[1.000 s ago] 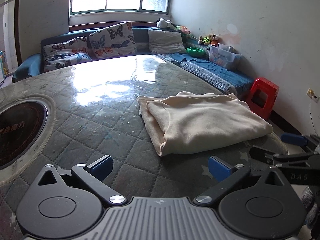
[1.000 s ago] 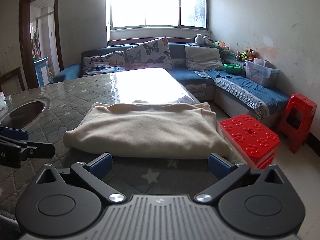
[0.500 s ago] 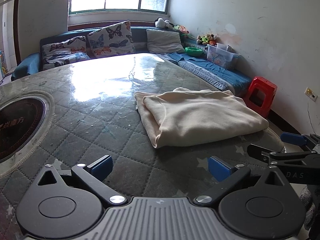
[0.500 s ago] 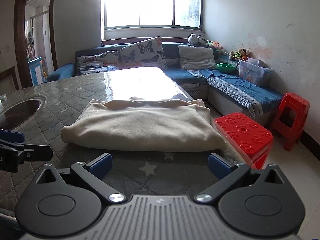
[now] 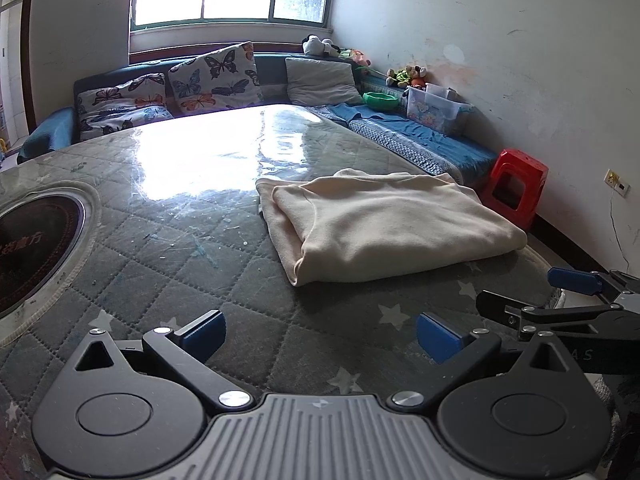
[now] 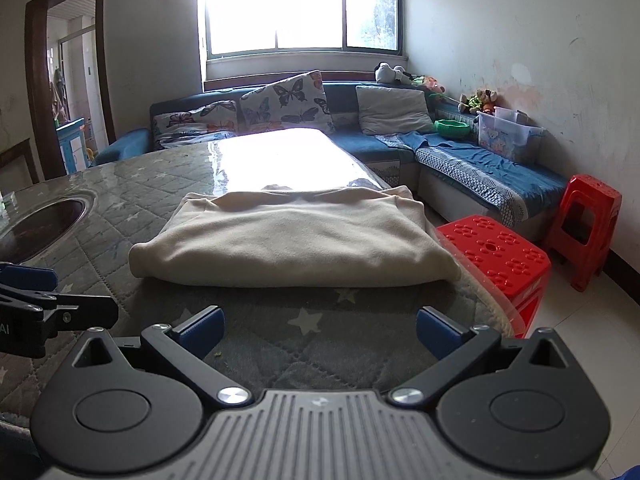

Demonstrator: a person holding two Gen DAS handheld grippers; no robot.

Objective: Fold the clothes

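Observation:
A cream garment (image 5: 388, 226) lies folded into a thick rectangle on the quilted grey table (image 5: 168, 264), near its right edge. It also shows in the right wrist view (image 6: 296, 242). My left gripper (image 5: 320, 334) is open and empty, above the table in front of the garment, apart from it. My right gripper (image 6: 318, 330) is open and empty, above the table's near edge, short of the garment. The right gripper shows at the right of the left wrist view (image 5: 560, 300). The left gripper shows at the left of the right wrist view (image 6: 44, 300).
A round dark inset (image 5: 36, 236) sits in the table at the left. Two red plastic stools (image 6: 500, 256) (image 6: 588, 224) stand off the table's right side. A blue corner sofa (image 6: 480, 168) with cushions, a green bowl and a clear box runs along the far walls.
Both grippers have drawn back from the folded garment, staying open. The garment has not moved.

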